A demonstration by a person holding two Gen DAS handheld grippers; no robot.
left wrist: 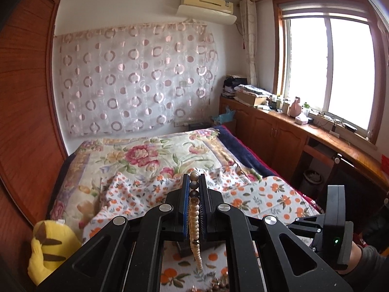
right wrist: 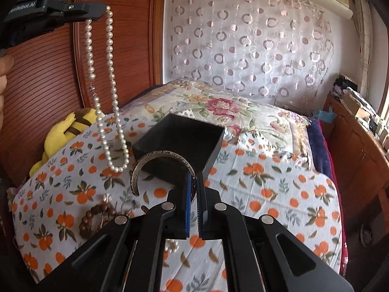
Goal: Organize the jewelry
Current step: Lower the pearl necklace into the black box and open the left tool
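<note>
My left gripper (left wrist: 194, 177) is shut on a cream pearl necklace (left wrist: 194, 219), whose strand runs between the fingers and hangs below them. In the right wrist view this left gripper (right wrist: 98, 12) is up at the top left, and the pearl necklace (right wrist: 110, 73) dangles from it in a long loop that ends just above the cloth. My right gripper (right wrist: 193, 182) is shut on one end of a silver cuff bracelet (right wrist: 138, 170), held above the near edge of an open black box (right wrist: 180, 143). A dark wooden bead bracelet (right wrist: 97, 216) lies on the cloth at the lower left.
An orange-print cloth (right wrist: 267, 182) covers the near part of a bed with a floral quilt (right wrist: 218, 107). A yellow plush toy (right wrist: 70, 131) sits at the bed's left edge against a wooden wardrobe (right wrist: 48, 85). Wooden cabinets (left wrist: 279, 131) line the window side.
</note>
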